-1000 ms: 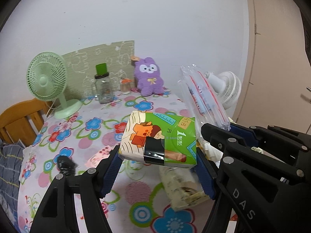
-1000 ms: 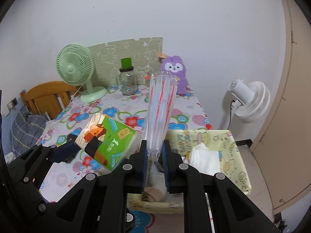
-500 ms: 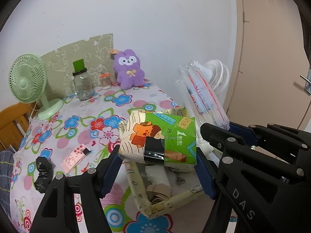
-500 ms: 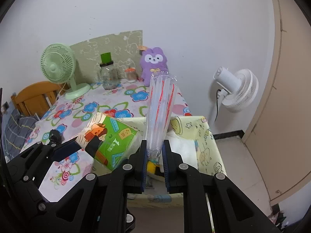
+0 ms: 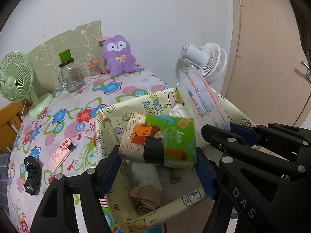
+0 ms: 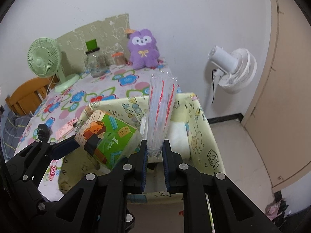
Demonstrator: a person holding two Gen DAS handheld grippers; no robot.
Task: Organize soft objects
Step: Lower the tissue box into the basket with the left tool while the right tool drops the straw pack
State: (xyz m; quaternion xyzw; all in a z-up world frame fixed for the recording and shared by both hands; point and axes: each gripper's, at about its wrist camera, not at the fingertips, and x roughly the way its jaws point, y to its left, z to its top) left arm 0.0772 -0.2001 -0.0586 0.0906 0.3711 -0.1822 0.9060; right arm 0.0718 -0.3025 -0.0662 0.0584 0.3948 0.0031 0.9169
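1. The left gripper [image 5: 158, 167] has its jaws opening, the tissue pack [image 5: 159, 139] between the blue pads over the yellow fabric bin [image 5: 124, 106]; left pad looks touching, right pad just beside the pack
2. The right gripper [image 6: 154, 155] is clamped on the clear sleeve of straws [image 6: 160, 116], which stands up above the same bin
3. Step in hand, as I judge it: dropping both items into the bin; next, the left jaws widen fully, then the right lets go
4. Writing: the pack shows a large "1" with small print I cannot read; the right gripper's body reads "DAS"; the bin's cartoon lettering is illegible
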